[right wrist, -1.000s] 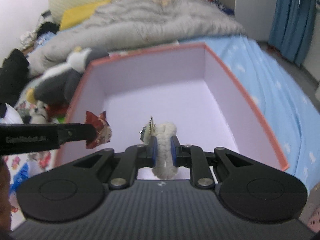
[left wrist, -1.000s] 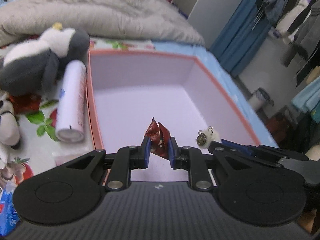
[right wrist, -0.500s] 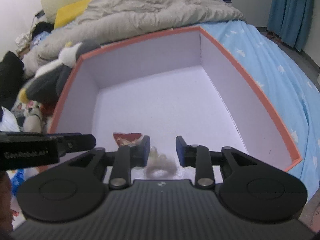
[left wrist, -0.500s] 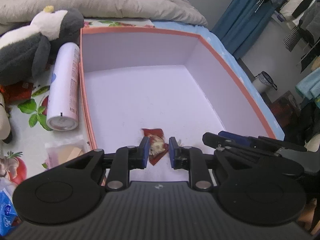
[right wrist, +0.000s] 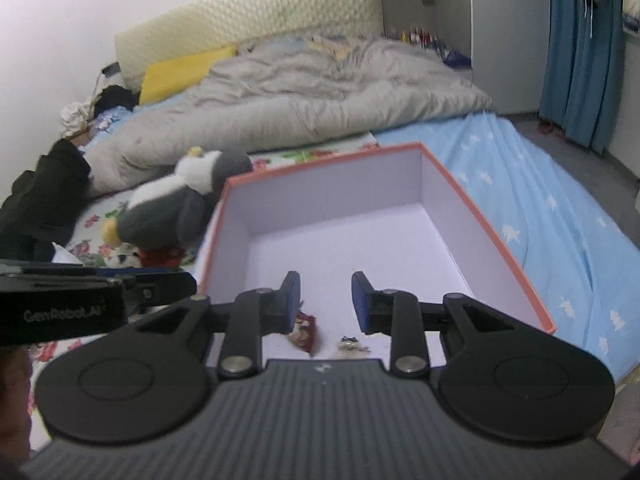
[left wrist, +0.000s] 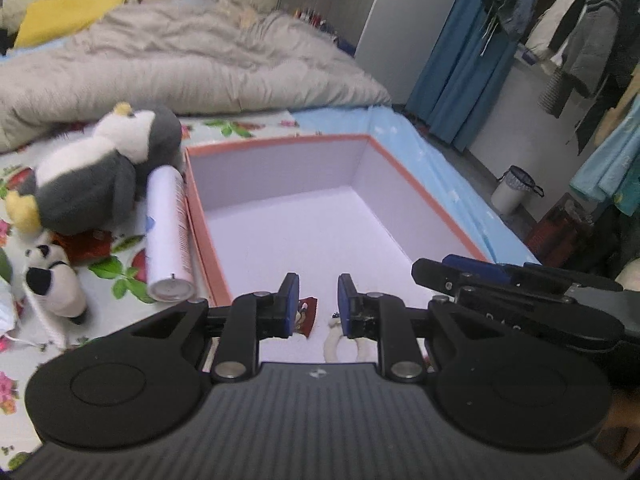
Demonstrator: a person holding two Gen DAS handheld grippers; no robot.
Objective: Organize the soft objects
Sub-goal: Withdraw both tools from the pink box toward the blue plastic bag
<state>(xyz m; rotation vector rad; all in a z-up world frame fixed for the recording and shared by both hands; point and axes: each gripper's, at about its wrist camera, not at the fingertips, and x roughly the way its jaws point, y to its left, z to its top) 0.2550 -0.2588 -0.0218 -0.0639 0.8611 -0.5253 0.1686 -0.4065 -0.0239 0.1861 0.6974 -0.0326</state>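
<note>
we are holding the left gripper (left wrist: 313, 300) over the near end of the box (left wrist: 420, 196), its blue pads standing apart with nothing pressed between them. the red packet (left wrist: 306, 316) is lying on the box floor just below those pads, and the white fluffy keychain (left wrist: 334, 338) is lying just beside it. our right gripper (right wrist: 326, 300) is hanging over the same spot, its jaws having just been opening, parted and empty. the box is sitting on the bed (right wrist: 560, 216). outside its left wall the white spray can (left wrist: 168, 232) is lying along the wall, with the penguin plush (left wrist: 100, 168) and the small panda plush (left wrist: 52, 280) waiting nearby on the flowered sheet (left wrist: 120, 276).
</note>
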